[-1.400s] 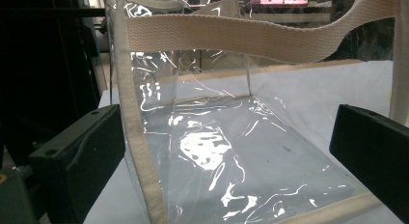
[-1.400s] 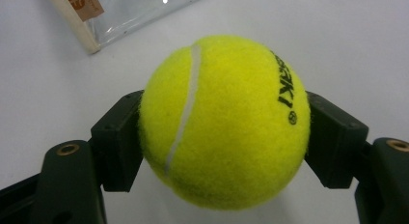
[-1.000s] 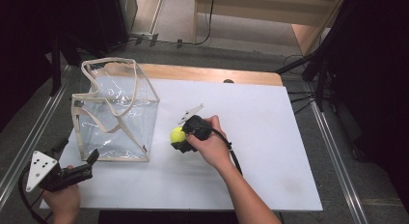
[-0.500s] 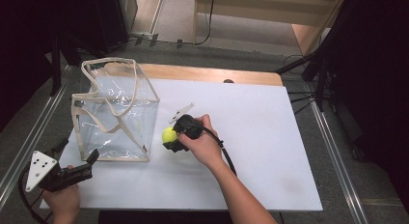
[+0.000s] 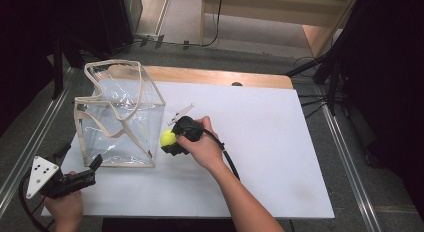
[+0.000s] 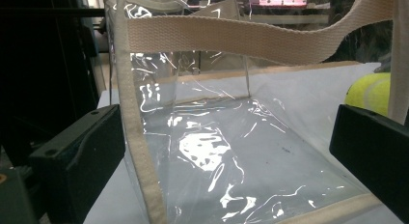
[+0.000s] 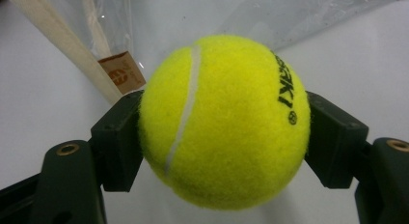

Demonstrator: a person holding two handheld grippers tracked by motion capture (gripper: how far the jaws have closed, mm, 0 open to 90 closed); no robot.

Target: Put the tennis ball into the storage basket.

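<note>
A yellow tennis ball (image 5: 168,137) (image 7: 224,120) sits between the jaws of my right gripper (image 5: 170,140) (image 7: 224,137), which is shut on it just off the right side of a clear plastic tote bag (image 5: 120,117). The bag stands upright on the white table (image 5: 260,142), with cream webbing edges and handles. Through the bag's wall the ball (image 6: 370,91) shows at the right of the left gripper view. My left gripper (image 5: 77,167) (image 6: 226,151) is open near the table's front left corner, its jaws wide on either side of the bag's (image 6: 217,151) near corner, not touching it.
A small white tag (image 5: 181,113) lies on the table behind the right hand. A wooden strip (image 5: 220,78) runs along the table's far edge. Metal rails (image 5: 350,157) flank both sides. The table's right half is bare white surface.
My right gripper has carried the ball leftward, closer to the bag's right side. The left gripper has stayed where it was.
</note>
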